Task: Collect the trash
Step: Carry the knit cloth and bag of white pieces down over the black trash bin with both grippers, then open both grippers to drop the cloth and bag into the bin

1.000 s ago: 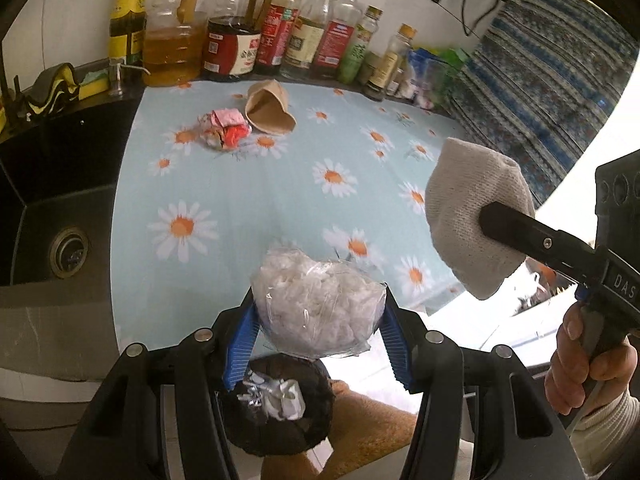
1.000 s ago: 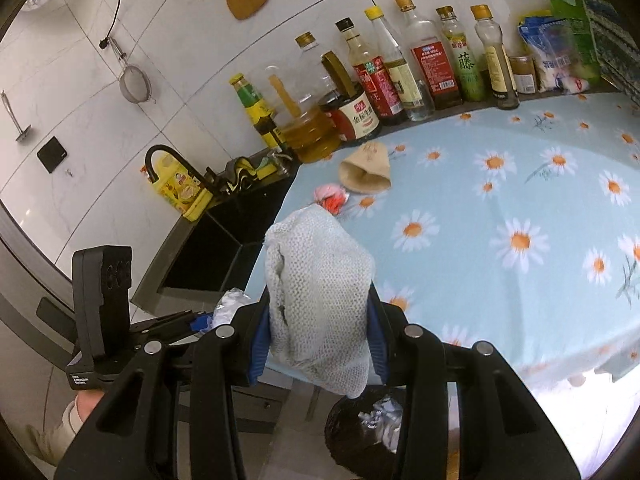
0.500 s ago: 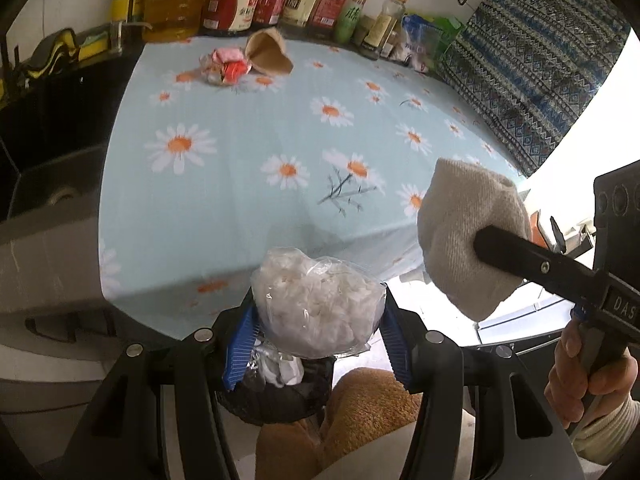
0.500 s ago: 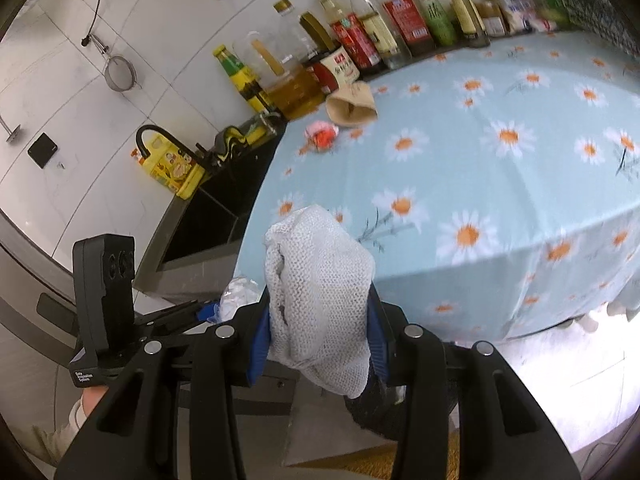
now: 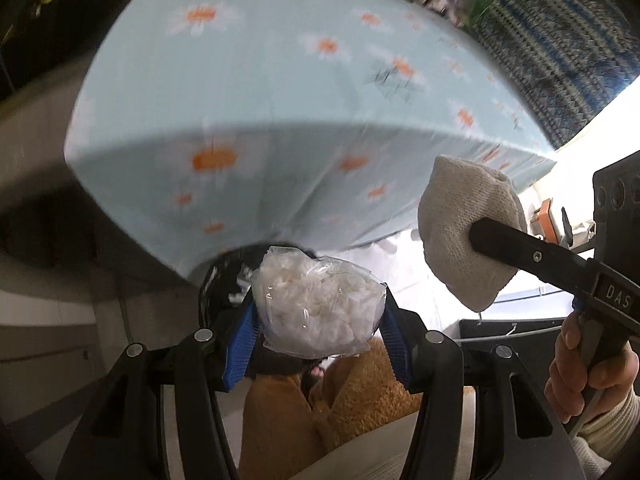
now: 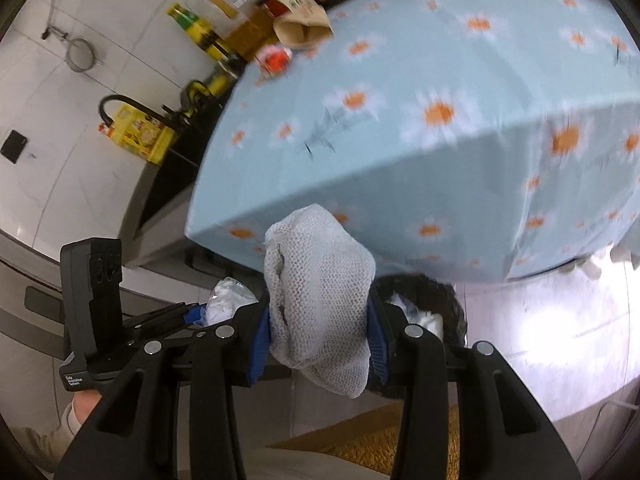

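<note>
A table under a pale blue cloth printed with daisies fills most of both views, and both hands are held low in front of its near edge, each gripper tilted downward. Below that edge stands one black bin lined with a dark bag, crumpled white scraps already showing inside. The right gripper is clenched on one grey knitted rag, which bulges above the blue pads and droops below them, just above the bin's rim. The left gripper is clamped on one clear plastic bag stuffed with white scraps, held over the bin's mouth. The right hand wraps its handle. At the table's far end lie one brown paper scrap and one red-and-white wrapper, side by side.
</note>
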`<state>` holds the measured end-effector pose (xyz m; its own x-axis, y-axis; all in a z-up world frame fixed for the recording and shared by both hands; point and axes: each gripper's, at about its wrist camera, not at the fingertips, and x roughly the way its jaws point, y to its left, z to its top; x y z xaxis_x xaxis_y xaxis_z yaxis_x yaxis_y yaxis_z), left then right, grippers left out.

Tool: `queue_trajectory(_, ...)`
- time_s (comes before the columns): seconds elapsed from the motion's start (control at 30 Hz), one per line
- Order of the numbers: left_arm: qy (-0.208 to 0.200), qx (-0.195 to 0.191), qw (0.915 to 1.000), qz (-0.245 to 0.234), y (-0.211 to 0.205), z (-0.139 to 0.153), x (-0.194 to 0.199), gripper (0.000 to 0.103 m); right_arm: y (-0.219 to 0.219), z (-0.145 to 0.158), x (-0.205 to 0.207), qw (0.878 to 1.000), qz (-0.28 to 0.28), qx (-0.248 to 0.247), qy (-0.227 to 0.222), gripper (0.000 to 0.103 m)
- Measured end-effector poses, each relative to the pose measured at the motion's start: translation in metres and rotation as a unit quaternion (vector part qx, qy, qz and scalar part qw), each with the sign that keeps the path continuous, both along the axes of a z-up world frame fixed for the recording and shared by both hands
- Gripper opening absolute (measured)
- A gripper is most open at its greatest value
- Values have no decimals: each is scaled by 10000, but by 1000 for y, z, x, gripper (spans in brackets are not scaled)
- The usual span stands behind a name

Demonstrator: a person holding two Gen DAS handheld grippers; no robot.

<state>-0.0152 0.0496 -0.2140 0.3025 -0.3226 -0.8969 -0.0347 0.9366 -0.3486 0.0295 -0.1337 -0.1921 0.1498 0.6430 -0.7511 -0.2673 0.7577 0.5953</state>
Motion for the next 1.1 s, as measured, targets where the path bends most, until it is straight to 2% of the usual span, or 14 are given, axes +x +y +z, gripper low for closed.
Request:
queue_trajectory(0.33,731,-135,9972,41,-9,-59,-14,54,7,-68,-7,9969,98,-295,726,42)
queue_trajectory(0.57,1083,-128,9940,49,-11,-99,-22,54,17,-108,-8,9935,146,-431,1047,42)
queue_trajectory(0.77,1398,-324,9895,183,-14,-140,-21,54,17,-136,-1,9901,-69,-358,1356,43)
queue_trajectory(0.9,1510,-320,9878,189,-14,-160,-18,54,14,-152,5,9866,-266,-231,1592,43)
queue_trajectory(1.1,1603,-351,9860,297,-12,-176,-15,54,16,-166,15,9849,-347,-115,1689,45)
